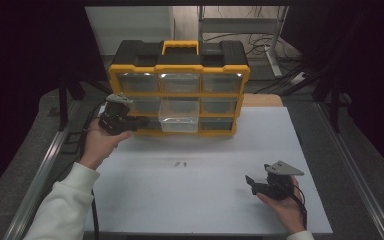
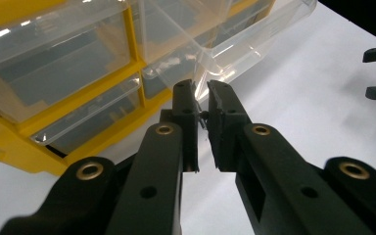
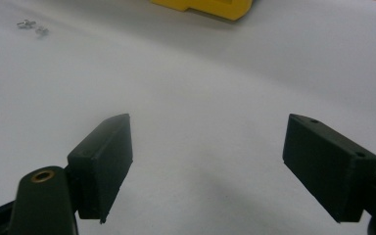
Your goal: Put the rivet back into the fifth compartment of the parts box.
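Observation:
A yellow and black organizer [image 1: 180, 65] with clear drawers stands at the back of the white table [image 1: 205, 210]. Its bottom middle drawer [image 1: 179, 123] is pulled out a little and appears again as the clear drawer [image 2: 245, 44]. My left gripper [image 1: 139, 121] is at the organizer's lower left, its jaws nearly closed on a tiny screw [image 2: 203, 114], just short of the drawer's corner. Two small screws [image 1: 180, 163] lie on the table in front of the organizer. My right gripper [image 1: 252, 183] rests open near the front right, nothing between its fingers.
The organizer's yellow frame [image 2: 10, 142] is close on the left of the left gripper [image 2: 201, 90]. The right gripper [image 3: 208, 132] faces bare white table, with the loose screws [image 3: 27, 23] far off and the organizer's corner [image 3: 215, 7] beyond. Metal rails [image 1: 40, 170] border the table.

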`<state>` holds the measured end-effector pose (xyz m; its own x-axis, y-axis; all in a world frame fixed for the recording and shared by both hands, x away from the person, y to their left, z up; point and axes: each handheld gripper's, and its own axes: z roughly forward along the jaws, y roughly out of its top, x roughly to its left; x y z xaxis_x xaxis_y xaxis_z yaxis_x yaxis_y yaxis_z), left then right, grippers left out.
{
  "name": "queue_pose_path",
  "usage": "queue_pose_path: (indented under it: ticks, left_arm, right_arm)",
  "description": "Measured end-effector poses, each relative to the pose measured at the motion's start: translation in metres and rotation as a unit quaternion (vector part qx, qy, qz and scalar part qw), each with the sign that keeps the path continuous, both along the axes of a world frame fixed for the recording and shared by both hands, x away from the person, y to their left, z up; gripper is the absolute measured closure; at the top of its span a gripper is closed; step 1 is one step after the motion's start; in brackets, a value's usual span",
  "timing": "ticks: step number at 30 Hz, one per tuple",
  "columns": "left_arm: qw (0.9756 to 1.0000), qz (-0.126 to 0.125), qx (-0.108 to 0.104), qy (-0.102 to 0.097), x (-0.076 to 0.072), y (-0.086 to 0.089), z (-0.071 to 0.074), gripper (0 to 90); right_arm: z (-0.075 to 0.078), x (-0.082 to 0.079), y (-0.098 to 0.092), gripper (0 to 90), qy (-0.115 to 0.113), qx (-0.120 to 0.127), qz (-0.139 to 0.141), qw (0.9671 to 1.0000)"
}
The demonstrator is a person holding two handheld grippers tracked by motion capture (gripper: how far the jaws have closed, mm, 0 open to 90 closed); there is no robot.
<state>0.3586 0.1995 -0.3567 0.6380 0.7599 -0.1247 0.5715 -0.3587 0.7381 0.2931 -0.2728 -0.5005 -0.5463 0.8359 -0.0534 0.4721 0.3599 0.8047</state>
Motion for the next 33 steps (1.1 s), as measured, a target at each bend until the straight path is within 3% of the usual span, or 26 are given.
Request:
queue_pose_path:
  ticks: [24, 33]
  left_arm:
    - [0.9999, -0.011, -0.010, -0.008, 0.011, -0.019, 0.015, 83.1]
    - [0.9998, -0.015, -0.004, -0.011, 0.017, -0.028, 0.020, 83.1]
  right_arm:
    - [0.000, 0.000, 0.000, 19.5, 0.000, -0.001, 0.001, 1.0000]
    - [0.000, 0.000, 0.000, 19.5, 0.000, -0.002, 0.001, 1.0000]
